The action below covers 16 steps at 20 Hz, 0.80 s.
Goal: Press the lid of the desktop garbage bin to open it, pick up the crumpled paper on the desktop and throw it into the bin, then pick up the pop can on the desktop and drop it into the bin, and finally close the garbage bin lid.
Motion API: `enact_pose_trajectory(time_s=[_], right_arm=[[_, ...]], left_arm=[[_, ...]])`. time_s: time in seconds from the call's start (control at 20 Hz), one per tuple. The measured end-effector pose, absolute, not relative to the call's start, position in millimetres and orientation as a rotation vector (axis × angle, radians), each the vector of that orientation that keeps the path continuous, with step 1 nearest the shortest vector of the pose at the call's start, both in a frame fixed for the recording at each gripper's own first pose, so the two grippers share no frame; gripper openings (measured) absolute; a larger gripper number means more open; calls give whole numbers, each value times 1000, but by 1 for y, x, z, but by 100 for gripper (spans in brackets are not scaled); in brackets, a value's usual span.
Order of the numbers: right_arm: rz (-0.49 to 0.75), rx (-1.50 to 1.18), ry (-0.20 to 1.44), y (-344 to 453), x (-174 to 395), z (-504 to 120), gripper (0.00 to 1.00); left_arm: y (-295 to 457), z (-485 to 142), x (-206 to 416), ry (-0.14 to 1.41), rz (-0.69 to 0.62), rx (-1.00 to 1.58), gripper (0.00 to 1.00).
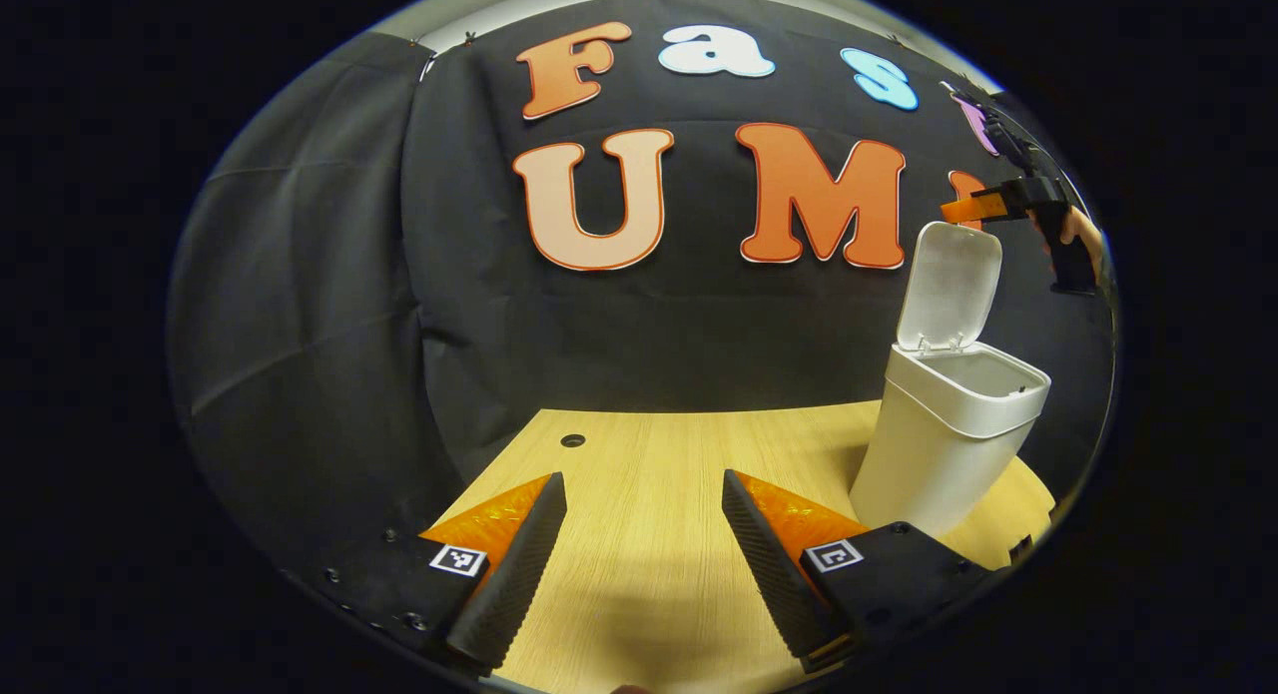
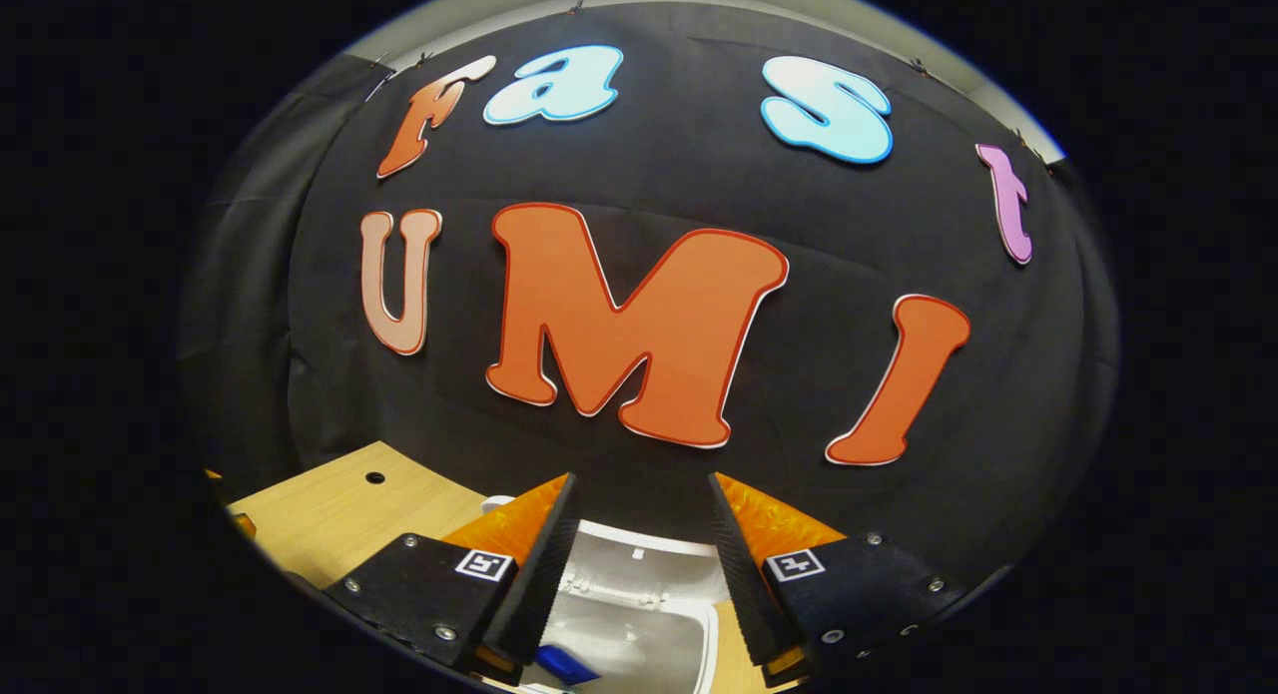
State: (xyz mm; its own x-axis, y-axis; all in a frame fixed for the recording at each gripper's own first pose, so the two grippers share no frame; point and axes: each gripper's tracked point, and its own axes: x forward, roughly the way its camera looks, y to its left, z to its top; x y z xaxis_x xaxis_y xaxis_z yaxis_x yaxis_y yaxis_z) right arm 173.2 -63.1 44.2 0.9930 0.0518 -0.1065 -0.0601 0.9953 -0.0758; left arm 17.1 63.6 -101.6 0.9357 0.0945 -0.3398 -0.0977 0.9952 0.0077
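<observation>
Hovering above open bin (image 2: 639, 614): right hand-held gripper (image 2: 639, 494), fingers apart.

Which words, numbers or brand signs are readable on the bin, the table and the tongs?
Bin: none; plain white.
Table: none.
Left tongs: no text; a square marker bears a coded pattern, not letters.
Right tongs: the same kind of marker, no text.

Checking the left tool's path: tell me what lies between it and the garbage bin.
In the left gripper view, nothing stands between the open left tool and the white garbage bin, its lid raised: just bare wooden desktop.
</observation>
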Motion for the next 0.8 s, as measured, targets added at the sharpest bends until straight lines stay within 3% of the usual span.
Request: enact_pose_trajectory(time_s=[0.8], right_arm=[[45, -49, 362, -42, 83, -86, 77]], left_arm=[[31, -116, 39, 370, -50, 8, 100]])
